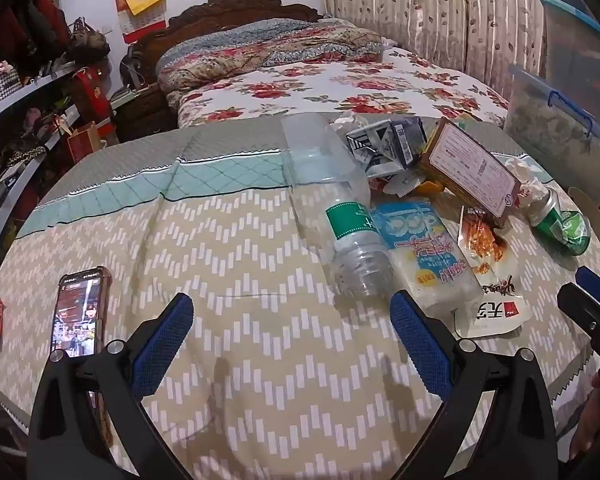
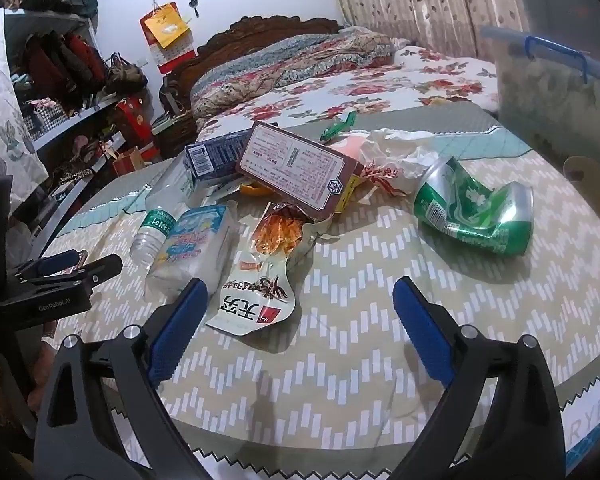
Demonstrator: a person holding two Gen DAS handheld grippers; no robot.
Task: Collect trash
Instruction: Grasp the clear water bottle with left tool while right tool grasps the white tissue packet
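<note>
Your left gripper (image 1: 288,312) spread wide over bare cloth, your right gripper (image 2: 300,300) released just beside the wrapper (image 2: 260,280), bottle (image 1: 340,208), box (image 2: 296,168) and can (image 2: 476,208) heaped on the counter (image 2: 340,360).

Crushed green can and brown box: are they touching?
Apart. The right wrist view shows the crushed green can lying alone, with bare tablecloth and crumpled wrappers between it and the brown box.

Readable: "GenRobot.AI" on black left gripper (image 2: 66,264) body at 9 o'clock; "RYDA", cut off, on patterned cloth hem (image 2: 596,420) at 4 o'clock; "无穷" upside down on torn white snack pouch (image 2: 256,292). Other labels illegible.
</note>
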